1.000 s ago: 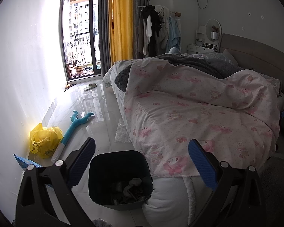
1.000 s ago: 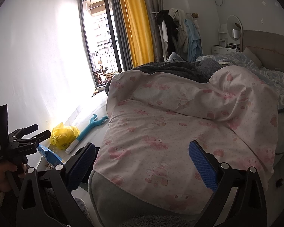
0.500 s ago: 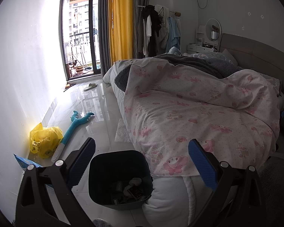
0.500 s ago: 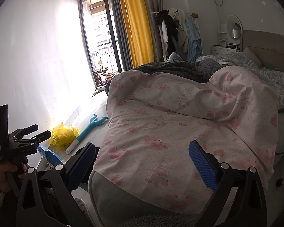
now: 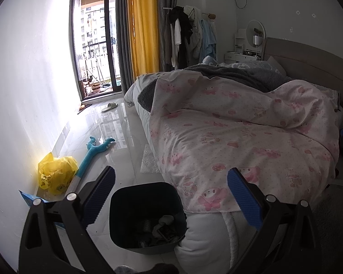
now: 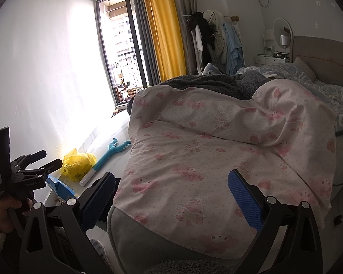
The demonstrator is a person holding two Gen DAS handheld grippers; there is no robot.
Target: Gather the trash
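**Dark bin at the bed's foot, both claws spread**

Blue-padded and wide apart, your left gripper (image 5: pixel 170 196) and right gripper (image 6: pixel 171 197) each hold nothing. One dark bin (image 5: pixel 147 217) stands just below the left, some scraps already inside, handy for drops. Farther along the wall lie one blue packet (image 6: pixel 60 188) and one yellow bag (image 5: pixel 57 174), likely trash.

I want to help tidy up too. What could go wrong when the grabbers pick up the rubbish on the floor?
The yellow bag lies by the wall beside the long blue toy; a grab might catch the toy instead. The floor looks shiny, so it may be slippery. The dark bin stands tight against the hanging pink blanket, so dropped rubbish could snag there. Both the left gripper and the right gripper are open and empty.
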